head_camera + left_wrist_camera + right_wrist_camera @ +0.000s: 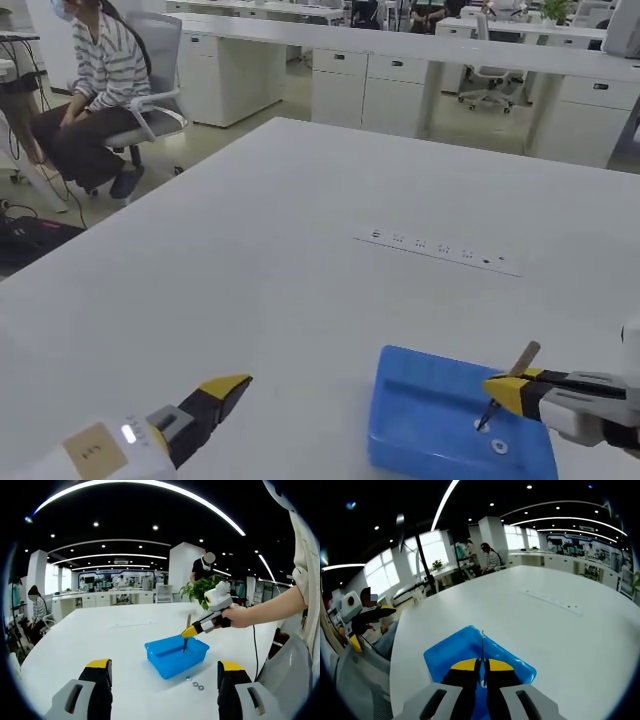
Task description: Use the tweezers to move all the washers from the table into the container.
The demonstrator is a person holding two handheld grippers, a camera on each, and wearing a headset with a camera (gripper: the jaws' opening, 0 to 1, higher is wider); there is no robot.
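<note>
A blue container (405, 425) sits near the table's front right, with one washer (499, 447) lying on its floor. My right gripper (512, 388) is shut on the tweezers (487, 415), which point down into the container with their tips just above the floor. In the right gripper view, the tweezers (482, 647) run out from the closed right gripper (481, 666) over the container (445, 652). My left gripper (165, 667) is open and holds nothing, hovering low left of the container (175, 667). Three washers (195, 683) lie on the table in front of the container.
A flush power strip (440, 250) runs across the white table beyond the container. A person sits on an office chair (95, 90) off the table's far left corner. Another person stands behind the table (202, 570). Desks and cabinets line the background.
</note>
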